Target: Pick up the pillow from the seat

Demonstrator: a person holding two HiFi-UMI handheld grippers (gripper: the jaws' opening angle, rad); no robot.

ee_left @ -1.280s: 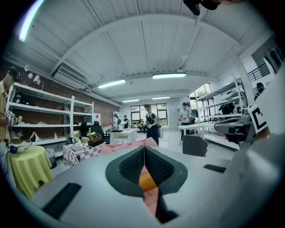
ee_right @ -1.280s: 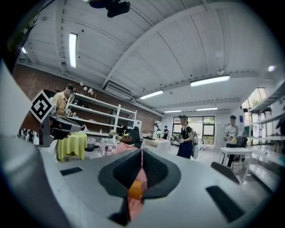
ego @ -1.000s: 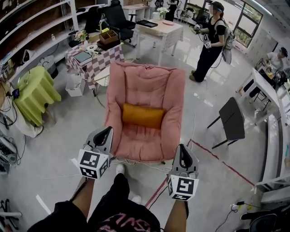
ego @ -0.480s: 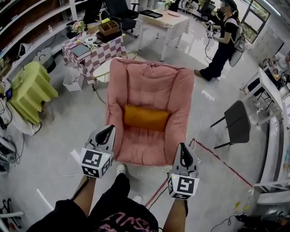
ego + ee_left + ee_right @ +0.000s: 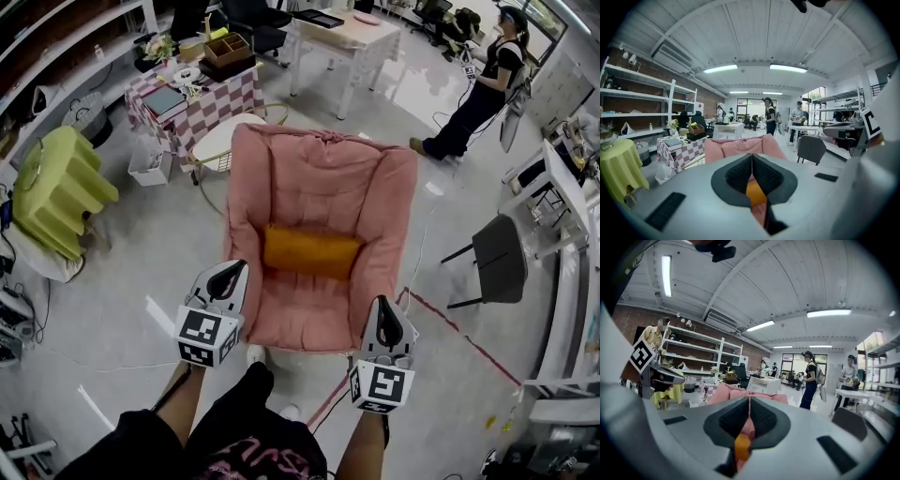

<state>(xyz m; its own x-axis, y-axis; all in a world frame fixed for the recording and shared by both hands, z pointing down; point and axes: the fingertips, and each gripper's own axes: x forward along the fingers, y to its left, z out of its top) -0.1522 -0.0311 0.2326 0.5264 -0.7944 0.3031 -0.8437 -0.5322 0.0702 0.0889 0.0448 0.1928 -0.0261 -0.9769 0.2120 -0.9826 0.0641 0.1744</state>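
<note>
Stepping closer to the pink armchair (image 5: 323, 178) since a second ago, holding the left hand-held gripper (image 5: 229, 277) and right hand-held gripper (image 5: 386, 324) jaws-together and empty at its front edge, leaving the orange pillow (image 5: 311, 251) untouched mid-seat against its backrest, nearly within reach.

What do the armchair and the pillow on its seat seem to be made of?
Armchair: padded pink fabric, matte, judging by its quilted puffs and creases.
Pillow: orange cloth, matte, probably soft-stuffed given its plump rounded edges; weave too small to tell.
</note>
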